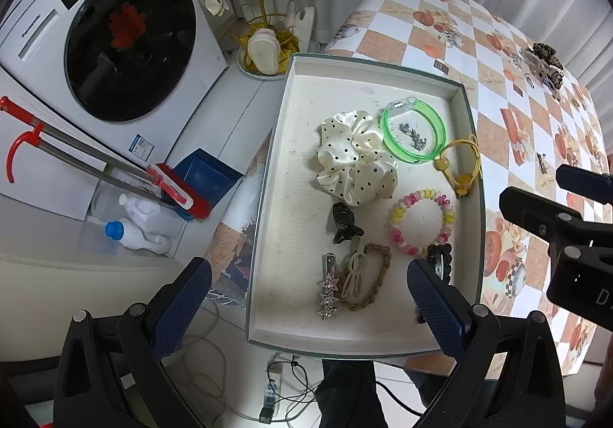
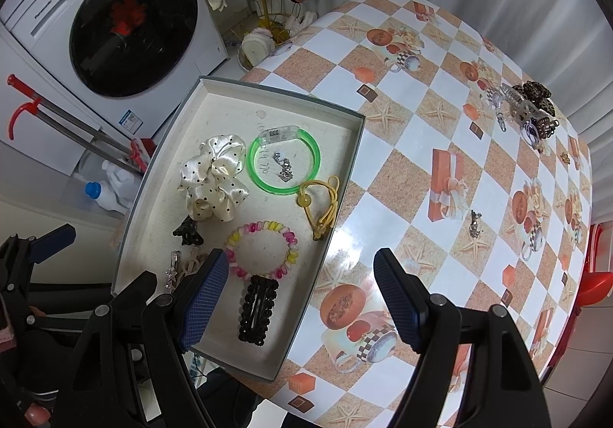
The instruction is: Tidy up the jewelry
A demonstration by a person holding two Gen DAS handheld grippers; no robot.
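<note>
A shallow white box [image 1: 276, 198] [image 2: 161, 198] sits at the left edge of the checkered table [image 2: 421, 144]. It holds a polka-dot scrunchie [image 1: 354, 156] [image 2: 216, 175], a green bangle [image 1: 413, 131] [image 2: 283, 165], a yellow hair tie [image 2: 320, 204], a pink-and-yellow bead bracelet [image 1: 421, 221] [image 2: 262, 250], a black rectangular clip [image 2: 258, 309] and several more clips. My left gripper [image 1: 308, 303] is open above the box's near end. My right gripper [image 2: 300, 295] is open and empty over the box's right wall. A small silver earring [image 2: 475, 223] lies on the table. A pile of jewelry [image 2: 530, 110] lies at the far right.
A washing machine [image 1: 115, 41] stands at the left beyond the table. A mop with a red handle [image 1: 95, 163], detergent bottles [image 1: 141, 225] and a gold rack with cloths [image 1: 260, 6] stand on the floor. Cables [image 1: 283, 382] lie below the table's near edge.
</note>
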